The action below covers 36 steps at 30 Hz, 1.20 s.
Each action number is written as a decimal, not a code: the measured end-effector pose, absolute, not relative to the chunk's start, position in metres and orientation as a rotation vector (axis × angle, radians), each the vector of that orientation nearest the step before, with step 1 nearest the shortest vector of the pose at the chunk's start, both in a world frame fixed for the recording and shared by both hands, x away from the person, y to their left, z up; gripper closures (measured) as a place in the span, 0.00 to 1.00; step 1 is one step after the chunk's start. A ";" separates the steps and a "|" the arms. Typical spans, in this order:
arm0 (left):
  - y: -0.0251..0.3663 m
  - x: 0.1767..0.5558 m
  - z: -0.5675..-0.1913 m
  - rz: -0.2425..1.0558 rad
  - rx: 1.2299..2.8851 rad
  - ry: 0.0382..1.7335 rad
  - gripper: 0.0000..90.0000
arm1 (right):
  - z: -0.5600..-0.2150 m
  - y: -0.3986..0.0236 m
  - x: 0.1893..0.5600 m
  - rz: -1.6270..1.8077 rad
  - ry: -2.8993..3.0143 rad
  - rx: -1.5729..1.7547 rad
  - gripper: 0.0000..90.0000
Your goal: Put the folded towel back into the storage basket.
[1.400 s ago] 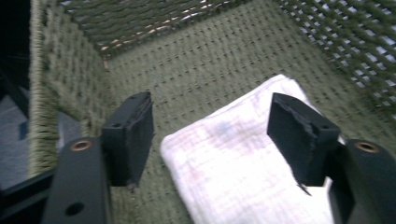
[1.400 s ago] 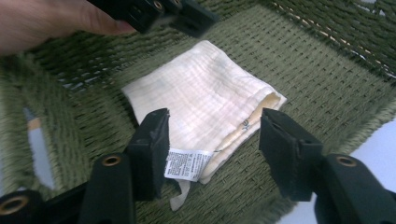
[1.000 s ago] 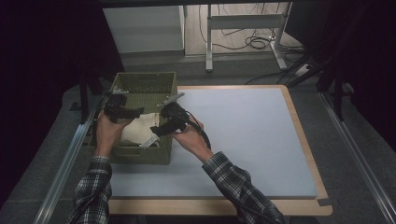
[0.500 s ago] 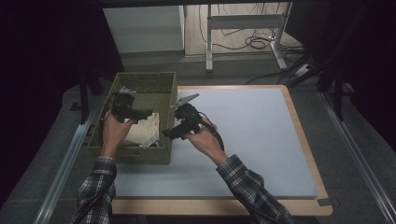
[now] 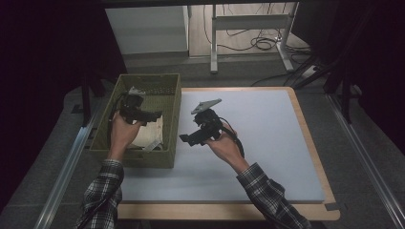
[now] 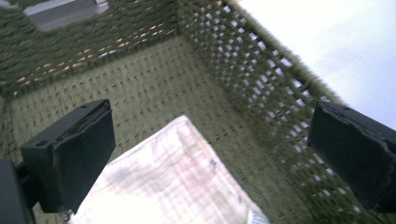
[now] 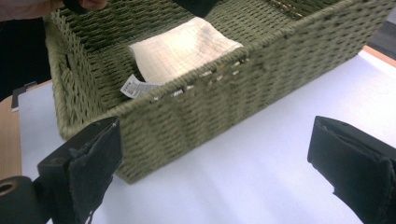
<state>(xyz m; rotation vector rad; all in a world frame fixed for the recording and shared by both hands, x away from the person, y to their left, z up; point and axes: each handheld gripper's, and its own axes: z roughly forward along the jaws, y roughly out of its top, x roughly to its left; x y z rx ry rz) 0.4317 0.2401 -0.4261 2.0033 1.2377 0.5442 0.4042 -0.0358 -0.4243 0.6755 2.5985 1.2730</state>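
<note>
The left hand-held gripper hangs over the green woven wicker basket, jaws wide with nothing between them, having just been opening. Directly beneath its jaws the folded cream cloth lies on the basket floor. The right hand-held gripper, likewise just opened and empty, hovers above the white desk mat just beside the basket's side wall.

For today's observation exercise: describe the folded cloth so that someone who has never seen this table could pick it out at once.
Start at the white table mat and go to the green woven basket at its left edge. Inside, at the near end, lies the folded cloth: cream, faintly checked, with a small printed label at one corner, the one pale thing in the basket.
</note>
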 end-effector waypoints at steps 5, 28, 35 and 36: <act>0.229 0.429 -0.421 0.555 2.020 1.198 0.01 | -0.425 -0.054 0.403 1.284 2.589 0.691 0.04; 0.161 0.418 -0.408 0.501 2.068 1.018 0.01 | -0.435 -0.144 0.400 1.267 2.510 0.865 0.04; 0.138 0.416 -0.410 0.469 2.101 0.980 0.01 | -0.438 -0.167 0.394 1.256 2.490 0.903 0.04; 0.135 0.416 -0.410 0.459 2.102 0.979 0.01 | -0.438 -0.170 0.393 1.254 2.489 0.915 0.04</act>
